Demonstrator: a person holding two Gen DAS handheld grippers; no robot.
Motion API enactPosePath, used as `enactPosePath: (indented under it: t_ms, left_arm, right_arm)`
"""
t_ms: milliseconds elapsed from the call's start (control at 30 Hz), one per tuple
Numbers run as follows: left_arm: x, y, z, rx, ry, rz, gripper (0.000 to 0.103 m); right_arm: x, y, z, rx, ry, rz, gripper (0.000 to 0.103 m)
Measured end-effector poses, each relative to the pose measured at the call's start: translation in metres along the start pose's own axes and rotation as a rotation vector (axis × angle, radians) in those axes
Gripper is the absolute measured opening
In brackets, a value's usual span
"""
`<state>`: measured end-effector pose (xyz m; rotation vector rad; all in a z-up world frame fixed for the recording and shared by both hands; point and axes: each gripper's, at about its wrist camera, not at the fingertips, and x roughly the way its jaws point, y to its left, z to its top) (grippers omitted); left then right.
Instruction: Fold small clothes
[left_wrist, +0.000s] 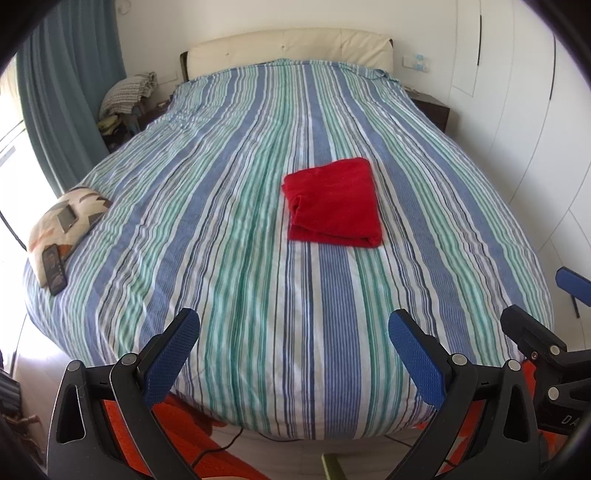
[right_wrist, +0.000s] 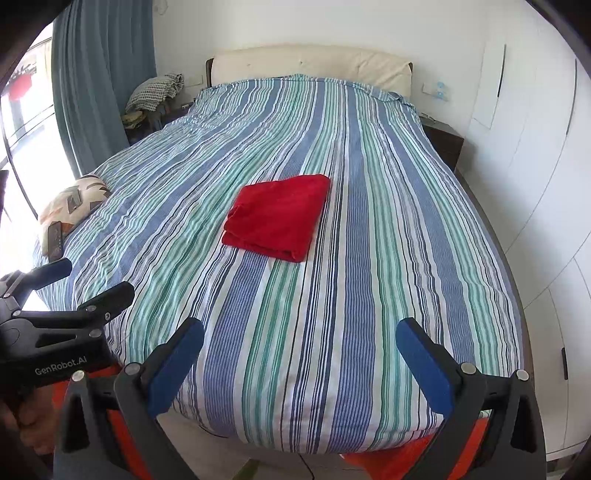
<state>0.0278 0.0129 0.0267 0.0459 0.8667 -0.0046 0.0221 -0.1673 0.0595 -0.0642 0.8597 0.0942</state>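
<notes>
While folded, red garment (left_wrist: 334, 203) lies on striped bed (left_wrist: 240, 258), nothing contained.

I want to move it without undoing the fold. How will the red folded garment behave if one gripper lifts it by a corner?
The red garment looks soft and layered, so it would likely droop and unfold. It seems light, lying on the striped bedspread without denting it. Its fuzzy surface should grip well, not slip.
</notes>
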Motion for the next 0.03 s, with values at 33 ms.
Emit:
enactPosePath:
  t_ms: [33]
  left_arm:
    - [-0.0013, 0.0009, 0.0002, -0.003, -0.005, 0.005, 0.102]
  right_arm:
    - [-0.0009, 0.0002, 0.0003, 0.002, -0.002, 0.002, 0.102]
